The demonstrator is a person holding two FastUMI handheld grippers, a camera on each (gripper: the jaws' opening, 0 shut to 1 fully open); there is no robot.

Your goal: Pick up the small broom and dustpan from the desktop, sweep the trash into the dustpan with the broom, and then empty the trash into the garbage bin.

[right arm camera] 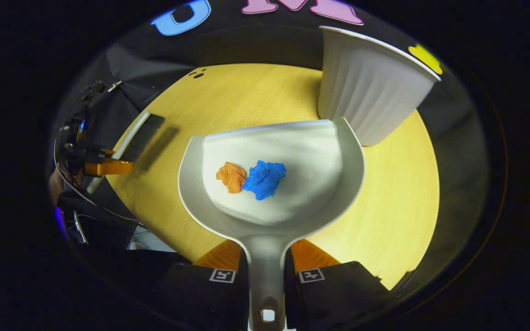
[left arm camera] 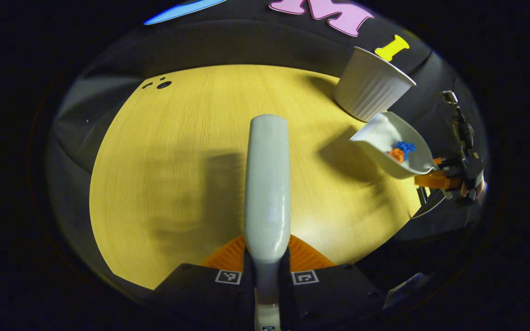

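We've got right gripper (right arm camera: pixel 265 271) pinching white plastic dustpan (right arm camera: pixel 292 151) handle, orange and blue paper wads (right arm camera: pixel 251 178) inside, beside white ribbed bin (right arm camera: pixel 366 96). Left gripper (left arm camera: pixel 266 264) clamped on white broom (left arm camera: pixel 267 184) over yellow wooden desktop (left arm camera: pixel 164 184).

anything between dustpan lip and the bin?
Nothing: in the right gripper view just bare desktop separates the dustpan from the bin; both paper scraps sit inside the pan.

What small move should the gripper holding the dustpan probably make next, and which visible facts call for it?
Probably carry the dustpan over the garbage bin rim: the orange and blue scraps already lie in it, and the right gripper holds it just short of the bin.
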